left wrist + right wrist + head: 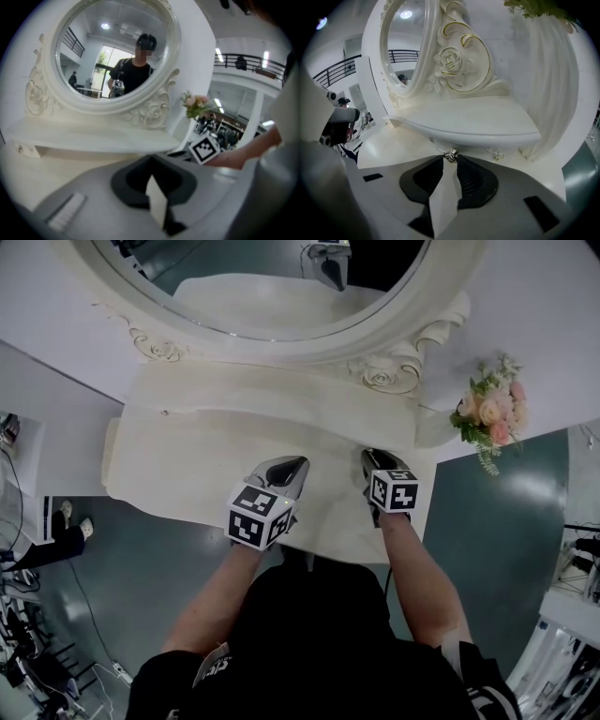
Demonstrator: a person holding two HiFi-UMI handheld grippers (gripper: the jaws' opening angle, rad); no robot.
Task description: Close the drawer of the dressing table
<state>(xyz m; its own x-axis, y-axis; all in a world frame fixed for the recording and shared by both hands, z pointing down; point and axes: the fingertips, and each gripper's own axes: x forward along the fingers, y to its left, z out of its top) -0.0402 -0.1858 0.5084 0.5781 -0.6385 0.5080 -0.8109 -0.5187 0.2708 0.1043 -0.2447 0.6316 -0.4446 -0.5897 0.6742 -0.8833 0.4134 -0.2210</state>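
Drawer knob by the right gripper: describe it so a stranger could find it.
Start at the big oval mirror and drop past its carved rose to the curved shelf. Just under the shelf's front edge, at the right gripper's tips, is the drawer knob: small, shiny metal, unlike the cream surfaces around it.

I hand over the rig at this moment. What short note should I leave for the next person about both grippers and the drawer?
Left gripper: jaws together, empty, above the dressing table top.
Right gripper: jaws closed on the small drawer knob, just under the raised shelf.
Done: in the head view nothing juts out below that shelf, so the closing seems finished or nearly so.
To do: check it sits flush, then release the knob.
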